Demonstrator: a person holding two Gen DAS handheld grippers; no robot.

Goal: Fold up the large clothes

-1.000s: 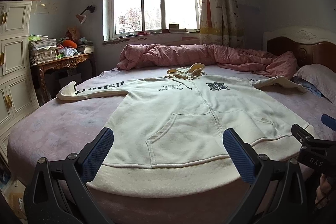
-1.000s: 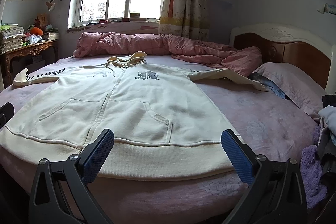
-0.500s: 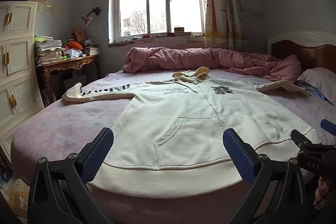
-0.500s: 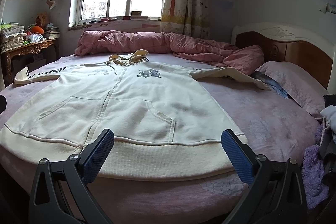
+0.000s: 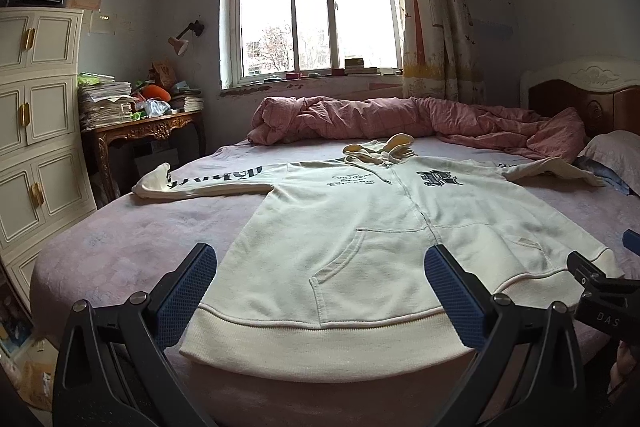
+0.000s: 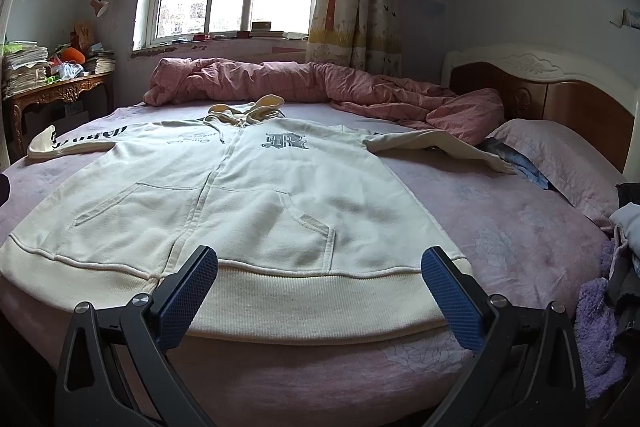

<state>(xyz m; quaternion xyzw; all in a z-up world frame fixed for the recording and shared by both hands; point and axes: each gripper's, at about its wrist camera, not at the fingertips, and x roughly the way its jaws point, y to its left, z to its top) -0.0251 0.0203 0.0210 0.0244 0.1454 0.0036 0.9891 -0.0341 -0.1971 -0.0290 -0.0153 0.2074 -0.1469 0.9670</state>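
A cream zip hoodie (image 5: 384,227) lies flat, front up, on the pink bed (image 5: 132,247), sleeves spread to both sides, hood toward the window. It also shows in the right wrist view (image 6: 272,195). My left gripper (image 5: 320,287) is open and empty, held just short of the hoodie's ribbed hem (image 5: 320,343), toward its left half. My right gripper (image 6: 320,291) is open and empty, held just short of the hem (image 6: 304,299), toward its right half. The right gripper's tip shows at the left wrist view's right edge (image 5: 600,287).
A bunched pink quilt (image 5: 400,119) lies along the bed's far side. A pillow (image 6: 560,163) and wooden headboard (image 6: 560,99) are at the right. A cream cabinet (image 5: 36,131) and cluttered side table (image 5: 148,127) stand left. Clothes (image 6: 600,327) pile at the right.
Both grippers have tilted or risen slightly, so the room sits lower in view. The hoodie has not moved. Both grippers stay open.
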